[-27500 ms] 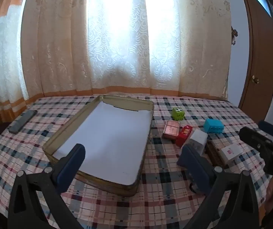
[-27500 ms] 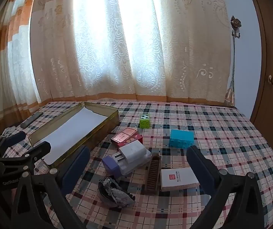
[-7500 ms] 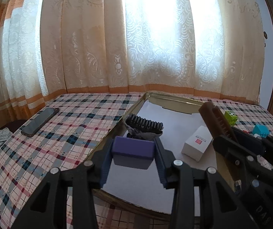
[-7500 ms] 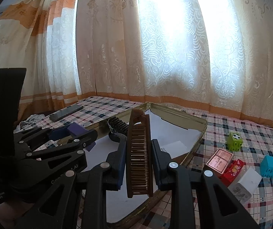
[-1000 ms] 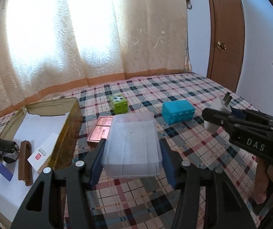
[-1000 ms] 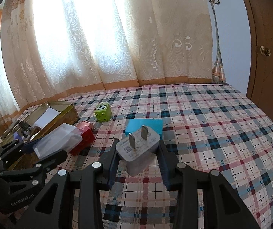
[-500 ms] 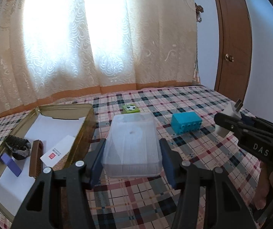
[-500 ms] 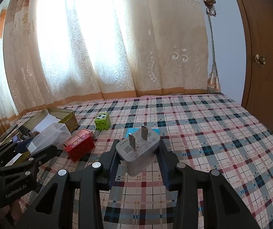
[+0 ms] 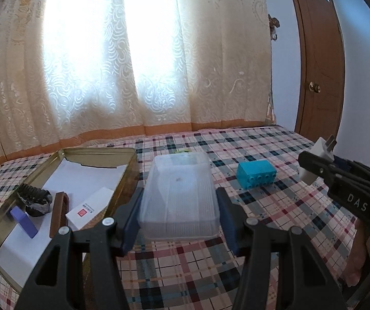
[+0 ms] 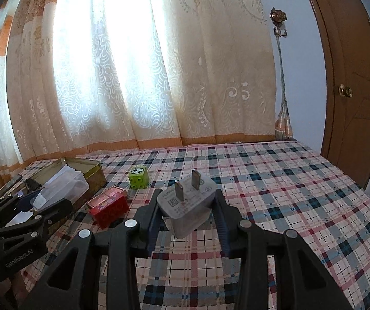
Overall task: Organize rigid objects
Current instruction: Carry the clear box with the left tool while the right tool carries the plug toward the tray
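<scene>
Above the checked bedspread (image 9: 262, 222) we hold two things at once. Our left gripper (image 9: 178, 217) is clamped on a clear plastic box (image 9: 178, 193), its blue pads pressed against the box's two long sides, and the box hangs off the cloth, just right of the gold tin (image 9: 123, 178). Our right gripper (image 10: 187, 214) is clamped on a white plug (image 10: 188, 205), whose two metal prongs point up and away from us; it too is clear of the cloth.

Inside the tin, on its white paper lining, we see a purple block (image 9: 24, 221), a black crumpled thing (image 9: 33, 199), a brown comb (image 9: 58, 213) and a small white box with a red mark (image 9: 89, 206), all lying close together at the near end.

On the bedspread, outside the tin, sit a blue brick (image 9: 256, 174), a green cube with a football on top (image 10: 138, 177) and a red brick (image 10: 110, 208) with a pink tin (image 10: 112, 193) touching its far side. The red brick and pink tin lie just beside the gold tin's wall; the green cube stands a little beyond them. Behind everything hang cream curtains (image 10: 133, 77), with a brown door (image 10: 357, 77) at the right.
</scene>
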The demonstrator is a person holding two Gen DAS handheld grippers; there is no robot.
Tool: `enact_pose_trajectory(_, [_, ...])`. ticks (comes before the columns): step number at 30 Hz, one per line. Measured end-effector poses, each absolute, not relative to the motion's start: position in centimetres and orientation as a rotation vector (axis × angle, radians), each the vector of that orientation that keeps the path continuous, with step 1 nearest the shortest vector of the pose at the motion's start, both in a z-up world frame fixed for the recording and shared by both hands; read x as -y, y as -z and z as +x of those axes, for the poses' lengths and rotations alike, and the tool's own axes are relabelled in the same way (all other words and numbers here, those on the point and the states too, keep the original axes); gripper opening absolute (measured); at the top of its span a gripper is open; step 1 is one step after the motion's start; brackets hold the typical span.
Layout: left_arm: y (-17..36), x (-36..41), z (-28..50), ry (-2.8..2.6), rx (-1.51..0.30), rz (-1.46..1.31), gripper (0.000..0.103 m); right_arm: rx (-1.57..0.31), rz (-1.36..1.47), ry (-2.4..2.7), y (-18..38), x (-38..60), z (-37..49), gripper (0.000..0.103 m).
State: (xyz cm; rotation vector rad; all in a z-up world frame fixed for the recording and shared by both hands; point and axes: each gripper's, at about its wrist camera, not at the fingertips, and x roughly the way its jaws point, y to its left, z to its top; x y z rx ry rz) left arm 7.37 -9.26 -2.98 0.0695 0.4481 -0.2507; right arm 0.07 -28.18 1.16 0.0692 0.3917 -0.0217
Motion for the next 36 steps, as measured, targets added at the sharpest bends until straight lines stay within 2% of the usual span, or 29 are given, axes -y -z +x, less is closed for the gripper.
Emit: enact_pose_trajectory(36, [2.4,6.8,5.1,0.165,-0.357,0.042,0.054,-0.285,0.011,0.016,-1.6,24.8,-1.3,0.041])
